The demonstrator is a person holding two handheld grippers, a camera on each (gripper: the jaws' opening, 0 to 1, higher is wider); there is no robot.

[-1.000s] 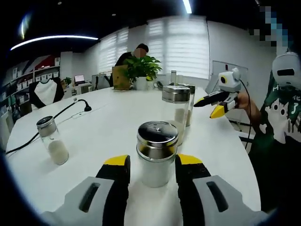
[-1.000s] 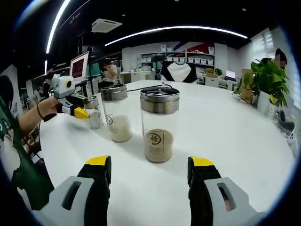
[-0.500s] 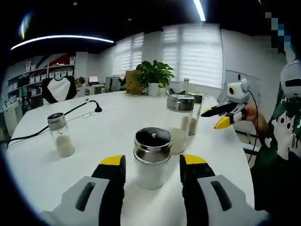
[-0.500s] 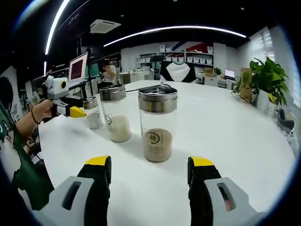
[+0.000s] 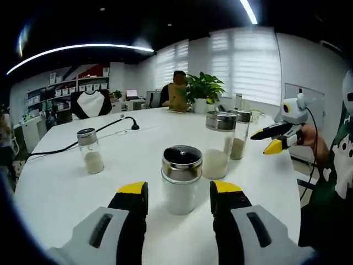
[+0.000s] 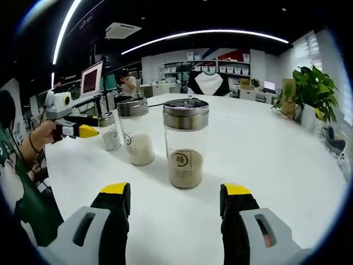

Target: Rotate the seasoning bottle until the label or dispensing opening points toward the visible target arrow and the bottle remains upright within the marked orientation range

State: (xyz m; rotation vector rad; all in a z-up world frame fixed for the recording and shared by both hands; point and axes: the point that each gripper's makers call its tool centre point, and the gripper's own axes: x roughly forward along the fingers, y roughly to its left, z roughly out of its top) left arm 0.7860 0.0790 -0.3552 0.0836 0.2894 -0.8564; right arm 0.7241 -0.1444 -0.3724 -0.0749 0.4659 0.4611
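Facing both open tools, left tool (image 5: 179,194) and right tool (image 6: 176,197), each seasoning bottle (image 6: 186,142) looks rigid, slippery glass; grip mid-body, below the metal cap.

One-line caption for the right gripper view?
Open right gripper faces a labelled seasoning bottle upright on the white table.

Open-plan office: white meeting table (image 6: 287,160), monitor (image 6: 92,79), storage shelves (image 6: 220,69), window blinds (image 5: 251,63).

Both views low, opposed, sharing table (image 5: 66,187).
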